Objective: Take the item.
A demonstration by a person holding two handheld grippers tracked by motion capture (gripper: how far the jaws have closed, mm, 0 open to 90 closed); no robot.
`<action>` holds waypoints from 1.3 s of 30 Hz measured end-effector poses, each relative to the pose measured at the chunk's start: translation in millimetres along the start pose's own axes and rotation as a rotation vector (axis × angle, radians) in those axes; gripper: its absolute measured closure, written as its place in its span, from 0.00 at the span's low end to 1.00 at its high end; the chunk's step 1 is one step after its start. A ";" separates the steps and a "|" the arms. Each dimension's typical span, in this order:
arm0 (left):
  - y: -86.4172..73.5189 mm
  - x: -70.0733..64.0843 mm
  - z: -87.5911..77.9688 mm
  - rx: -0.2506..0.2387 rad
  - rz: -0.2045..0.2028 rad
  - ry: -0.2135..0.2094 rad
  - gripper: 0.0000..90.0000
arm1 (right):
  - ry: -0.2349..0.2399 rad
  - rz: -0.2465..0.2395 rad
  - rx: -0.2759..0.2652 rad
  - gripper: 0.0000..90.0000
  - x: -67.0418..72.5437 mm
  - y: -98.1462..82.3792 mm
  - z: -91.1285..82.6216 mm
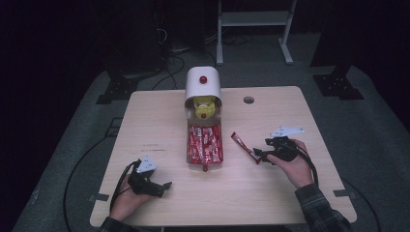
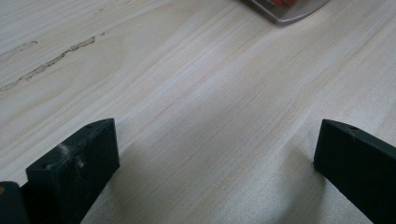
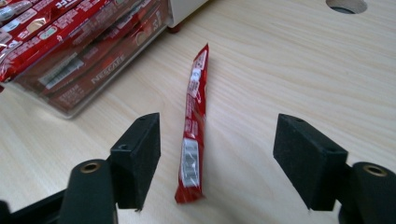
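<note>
A slim red sachet stick (image 1: pixel 241 144) lies flat on the wooden table, right of a clear tray (image 1: pixel 187 147) packed with several red sachets. In the right gripper view the stick (image 3: pixel 193 126) lies on the table between my right gripper's jaws, nearer the left one, and neither pad touches it. My right gripper (image 1: pixel 258 155) (image 3: pixel 217 140) is open. At the front left, my left gripper (image 1: pixel 165 187) (image 2: pixel 217 144) rests open over bare wood with nothing between its jaws.
A white dome-topped dispenser (image 1: pixel 203 83) with a red knob stands behind the tray, with yellow items inside. The tray's corner (image 2: pixel 289 13) and front wall (image 3: pixel 70 108) lie close by. A round hole (image 1: pixel 248 100) (image 3: pixel 346 4) pierces the table. Cables trail across the floor.
</note>
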State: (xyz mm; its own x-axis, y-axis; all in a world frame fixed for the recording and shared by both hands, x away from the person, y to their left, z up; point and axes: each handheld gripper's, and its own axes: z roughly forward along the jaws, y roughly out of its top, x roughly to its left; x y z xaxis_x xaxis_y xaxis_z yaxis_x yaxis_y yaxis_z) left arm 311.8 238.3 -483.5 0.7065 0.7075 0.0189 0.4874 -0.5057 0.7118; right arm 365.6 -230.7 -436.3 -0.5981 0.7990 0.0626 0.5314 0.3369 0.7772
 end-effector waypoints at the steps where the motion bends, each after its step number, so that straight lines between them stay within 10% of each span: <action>1: 0.1 0.0 -0.2 0.003 0.000 0.000 0.00 | 0.000 0.002 0.001 0.33 -0.8 -1.9 -2.1; 39: -0.1 -0.3 -0.2 0.000 0.000 -0.001 0.00 | -0.098 0.018 0.118 0.17 -16.2 -82.7 -32.4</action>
State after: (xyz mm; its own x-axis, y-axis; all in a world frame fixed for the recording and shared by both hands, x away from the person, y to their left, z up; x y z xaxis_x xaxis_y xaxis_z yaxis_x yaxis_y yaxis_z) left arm 311.5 238.2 -483.5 0.7071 0.7068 0.0187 0.4870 -0.5060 0.7119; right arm 311.9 -287.5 -481.3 -0.5297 0.8481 0.0101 0.6117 0.3737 0.6972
